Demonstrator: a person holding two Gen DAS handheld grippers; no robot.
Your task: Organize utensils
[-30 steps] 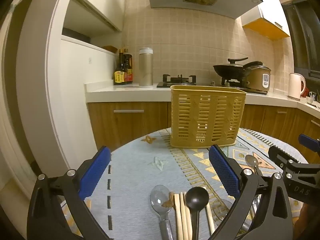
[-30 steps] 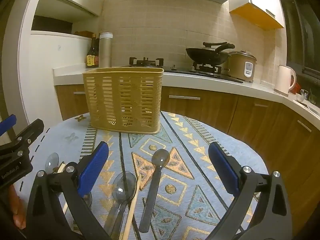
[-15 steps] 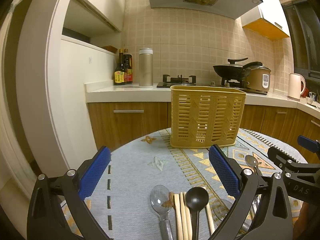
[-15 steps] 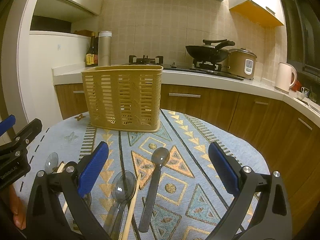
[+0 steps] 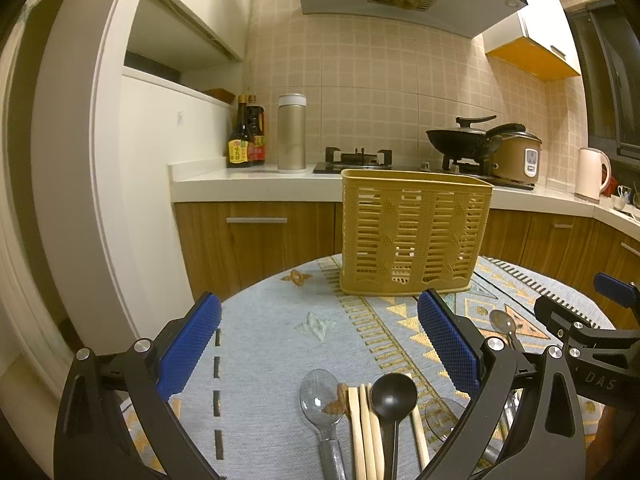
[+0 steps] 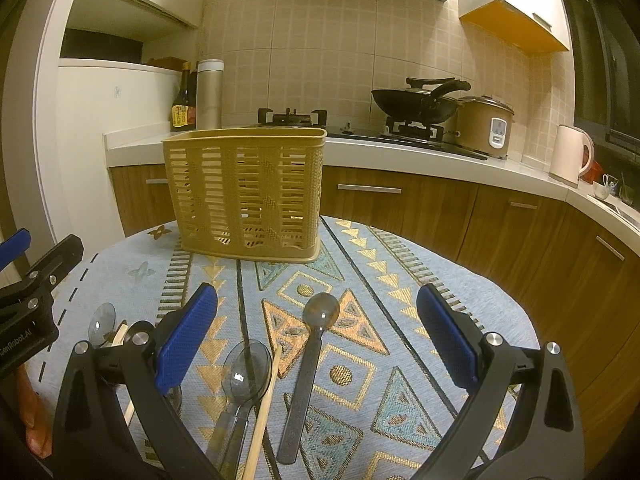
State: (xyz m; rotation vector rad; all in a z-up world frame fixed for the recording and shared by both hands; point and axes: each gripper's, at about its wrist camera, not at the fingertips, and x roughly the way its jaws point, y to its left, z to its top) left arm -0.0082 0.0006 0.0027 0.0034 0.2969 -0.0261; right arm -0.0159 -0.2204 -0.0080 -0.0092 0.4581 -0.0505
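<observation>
A tan slotted utensil basket (image 5: pixel 414 232) stands upright at the far side of the round table; it also shows in the right wrist view (image 6: pixel 246 192). My left gripper (image 5: pixel 320 344) is open and empty above a clear spoon (image 5: pixel 320 396), wooden chopsticks (image 5: pixel 362 432) and a black spoon (image 5: pixel 394 396). My right gripper (image 6: pixel 316 340) is open and empty above a dark spoon (image 6: pixel 316 340), a clear spoon (image 6: pixel 244 372) and a chopstick (image 6: pixel 264 412). All utensils lie flat on the cloth.
The table has a patterned blue cloth (image 6: pixel 380 280). Behind it runs a kitchen counter (image 5: pixel 256 184) with sauce bottles (image 5: pixel 246 138), a steel flask (image 5: pixel 292 132), a wok (image 5: pixel 464 140), a rice cooker (image 5: pixel 520 156) and a kettle (image 5: pixel 592 174). A white cabinet wall (image 5: pixel 80 160) stands left.
The right gripper has risen or tilted slightly, so the basket sits a little lower in its view. The left gripper has barely moved. Both stay open.
</observation>
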